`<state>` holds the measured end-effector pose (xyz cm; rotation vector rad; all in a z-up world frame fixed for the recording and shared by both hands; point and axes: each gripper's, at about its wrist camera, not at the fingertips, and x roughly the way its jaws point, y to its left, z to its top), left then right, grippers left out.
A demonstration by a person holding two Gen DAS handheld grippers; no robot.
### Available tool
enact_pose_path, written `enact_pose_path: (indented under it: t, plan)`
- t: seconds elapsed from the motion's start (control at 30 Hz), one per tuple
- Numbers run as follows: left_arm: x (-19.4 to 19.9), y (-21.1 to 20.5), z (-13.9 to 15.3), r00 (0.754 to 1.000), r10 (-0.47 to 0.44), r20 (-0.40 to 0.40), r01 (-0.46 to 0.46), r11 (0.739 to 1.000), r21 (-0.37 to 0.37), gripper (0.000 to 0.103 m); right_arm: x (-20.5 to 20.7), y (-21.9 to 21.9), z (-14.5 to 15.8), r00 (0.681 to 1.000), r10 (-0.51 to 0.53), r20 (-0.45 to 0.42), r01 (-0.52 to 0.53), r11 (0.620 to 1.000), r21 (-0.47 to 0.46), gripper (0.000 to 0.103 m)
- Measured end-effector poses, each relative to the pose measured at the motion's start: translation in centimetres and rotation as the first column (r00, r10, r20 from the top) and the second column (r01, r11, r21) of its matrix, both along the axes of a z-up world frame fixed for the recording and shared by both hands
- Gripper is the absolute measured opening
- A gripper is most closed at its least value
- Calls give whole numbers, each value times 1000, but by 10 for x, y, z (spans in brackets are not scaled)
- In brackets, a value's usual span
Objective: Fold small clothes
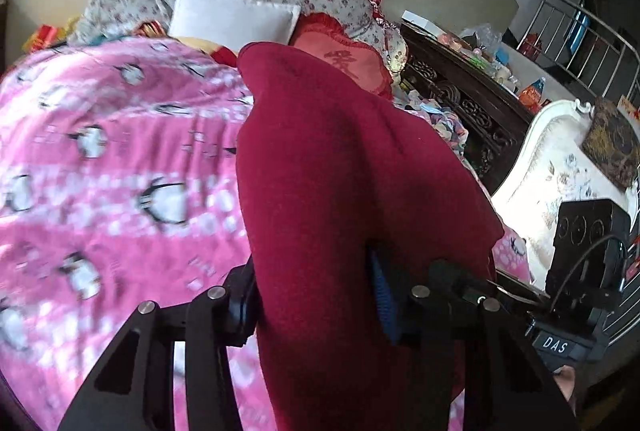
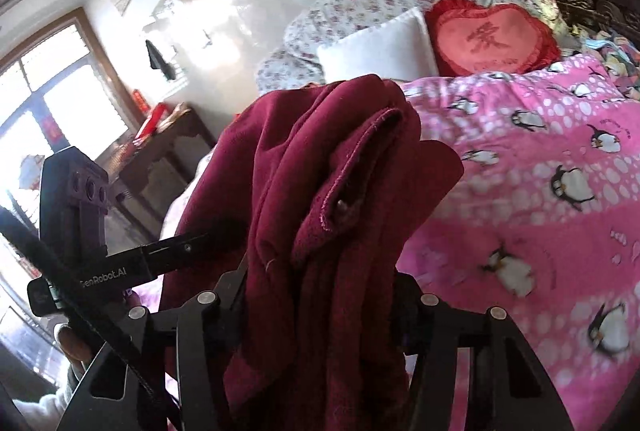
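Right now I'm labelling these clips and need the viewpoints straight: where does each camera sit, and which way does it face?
Left wrist: sits behind the left tongs, looking up the bed; the dark red garment fills the centre, the other tongs' housing at right.
Right wrist: sits behind the right tongs, facing the headboard and window; a hand shows lower left.
Shared: the garment, the pink penguin blanket, the white pillow and the red heart cushion.
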<state>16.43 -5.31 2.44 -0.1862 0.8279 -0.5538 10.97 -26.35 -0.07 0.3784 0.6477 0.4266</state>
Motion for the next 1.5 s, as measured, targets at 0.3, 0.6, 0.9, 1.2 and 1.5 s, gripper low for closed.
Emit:
enact_pose_path:
  t: [0.3, 0.6, 0.9, 1.2, 1.5]
  plan:
    - [-59, 55, 10, 999, 47, -28, -45, 997, 56, 47, -54, 49, -1, 996, 90, -25, -88, 995, 51, 60]
    - [-83, 75, -57, 987, 87, -136, -79, 995, 66, 47, -69, 70, -57, 983, 113, -147, -106, 993, 54, 60]
    - [-90, 88, -81, 976, 158, -148, -147, 986, 82, 65, -75, 52, -74, 975, 74, -208, -74, 997, 10, 72]
    - [-82, 88, -54, 960, 280, -19, -270, 941, 202, 70, -88, 55, 2, 1000, -26, 13, 28, 981, -191, 61]
    - [-67, 69, -66, 957, 289, -4, -279, 925, 257, 73, -35, 109, -27, 994, 89, -63, -104, 953, -286, 46]
